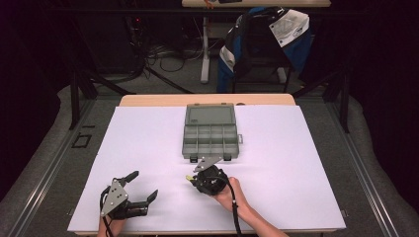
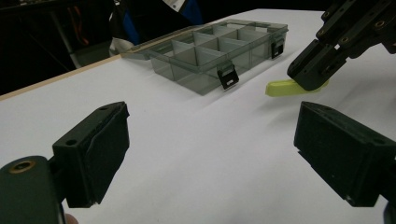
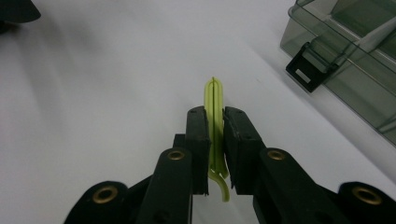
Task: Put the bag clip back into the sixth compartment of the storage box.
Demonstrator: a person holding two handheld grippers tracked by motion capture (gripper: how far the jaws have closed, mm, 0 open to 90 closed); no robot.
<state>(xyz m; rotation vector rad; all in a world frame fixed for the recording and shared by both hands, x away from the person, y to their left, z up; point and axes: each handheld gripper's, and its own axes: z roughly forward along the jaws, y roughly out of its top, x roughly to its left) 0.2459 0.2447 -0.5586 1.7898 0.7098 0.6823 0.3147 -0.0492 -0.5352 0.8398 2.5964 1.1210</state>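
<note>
A: Yellow-green plastic, a thin clip-like piece [image 3: 214, 116], was what the right gripper [image 3: 215, 140] had between its fingers. They were pressed in on it from both sides, and its rounded end stuck out past the tips.

B: Where was it in relation to the box?

A: Just short of it. In the high view the right gripper [image 1: 193, 178] sat close in front of the near wall of the grey compartment box [image 1: 210, 134], with the clip [image 1: 189, 177] poking out to its left. The box lay open on the white table [image 1: 296, 163], lid folded back, and its compartments looked empty from what I could see.

B: And the left one?

A: The left gripper [image 1: 143, 185] rested on the table well to the side, fingers spread wide with nothing in them. From its own view the clip [image 2: 282, 87] hung low over the table, near the box's black latches [image 2: 227, 76]; whether it touched the surface I couldn't tell.

B: So which step was that?

A: I'd judge the pick was done and the carry was due. The next move called for lifting the clip over the near wall, lining it up above one compartment, then spreading the fingers. The piece being so thin, a tilt could have caught it on a divider.
</note>
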